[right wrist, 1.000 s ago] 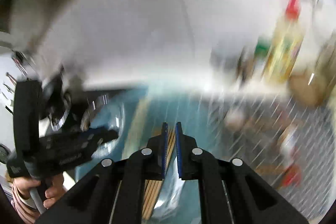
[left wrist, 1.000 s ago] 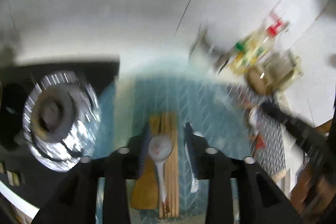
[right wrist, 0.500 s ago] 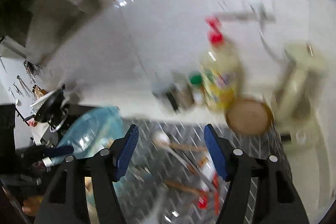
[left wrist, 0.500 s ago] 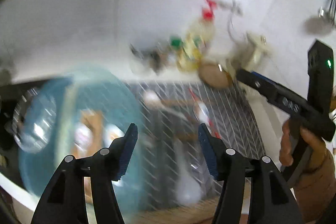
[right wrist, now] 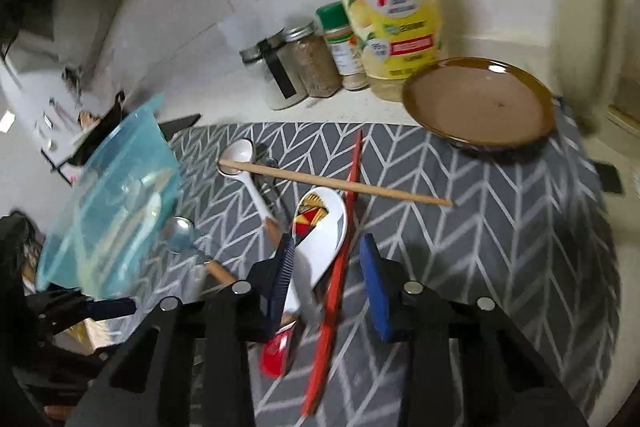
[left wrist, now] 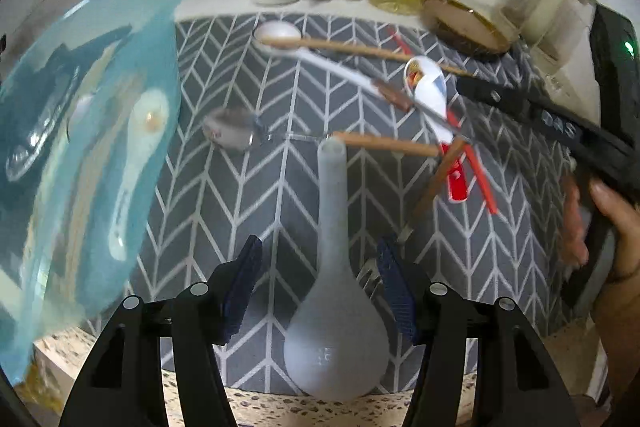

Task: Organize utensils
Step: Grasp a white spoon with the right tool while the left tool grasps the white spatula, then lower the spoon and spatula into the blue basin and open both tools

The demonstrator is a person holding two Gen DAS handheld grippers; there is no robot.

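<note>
Left gripper [left wrist: 319, 281] spread astride translucent grey plastic ladle [left wrist: 335, 307] on grey chevron-patterned mat [left wrist: 248, 195], pads clear, right gripper [right wrist: 327, 281] closing around white patterned ceramic spoon [right wrist: 318, 239] and red plastic chopstick [right wrist: 340, 267], not yet gripping.

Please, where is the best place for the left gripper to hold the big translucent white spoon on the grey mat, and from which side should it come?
Probably the narrow handle of the translucent spoon, just above its wide bowl. The spoon lies flat on the mat, lengthwise between the open fingers of the left gripper, so come from above and close across the handle; the bowl looks too wide.
</note>
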